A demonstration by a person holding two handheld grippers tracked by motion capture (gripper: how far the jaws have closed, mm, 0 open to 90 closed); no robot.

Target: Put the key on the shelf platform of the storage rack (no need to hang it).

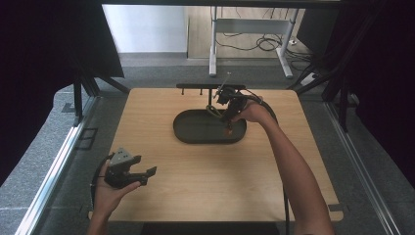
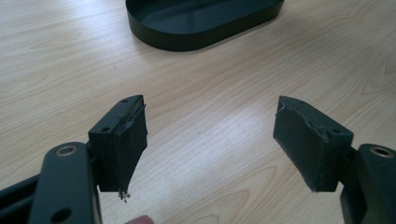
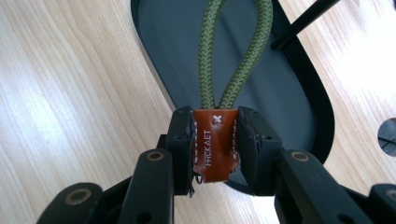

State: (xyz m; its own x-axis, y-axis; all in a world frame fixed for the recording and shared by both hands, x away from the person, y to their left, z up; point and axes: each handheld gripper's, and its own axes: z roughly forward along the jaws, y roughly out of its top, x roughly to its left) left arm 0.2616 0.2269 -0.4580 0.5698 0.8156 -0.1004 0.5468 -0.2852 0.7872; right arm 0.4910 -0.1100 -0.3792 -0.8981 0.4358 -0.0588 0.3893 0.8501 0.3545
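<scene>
Black jaws of the right gripper (image 3: 215, 140) are pinching a brown leather tab (image 3: 214, 142) between their pads, gripping it firmly from both sides. White stitching and stamped lettering are showing on the tab. From its top, a loop of olive-green braided cord (image 3: 233, 51) is rising away, its two strands meeting at the tab. Tab and cord are hanging over the near end of an oval black tray (image 3: 149, 51), a shallow dish with a low upright wall and a smooth matte floor.

In the high view, the person's right arm is stretching forward across the table, the hand tilting the right gripper (image 1: 227, 115) downward over the tray (image 1: 186, 134), which is sitting toward the far middle of the table (image 1: 195, 186). A thin black rack (image 1: 195, 86) is standing just behind the tray.

Well apart, at the near left edge, the left hand is holding the left gripper (image 1: 147, 171) low over the pale wood-grain tabletop, its jaws standing wide with nothing between them, pointing toward the tray.
</scene>
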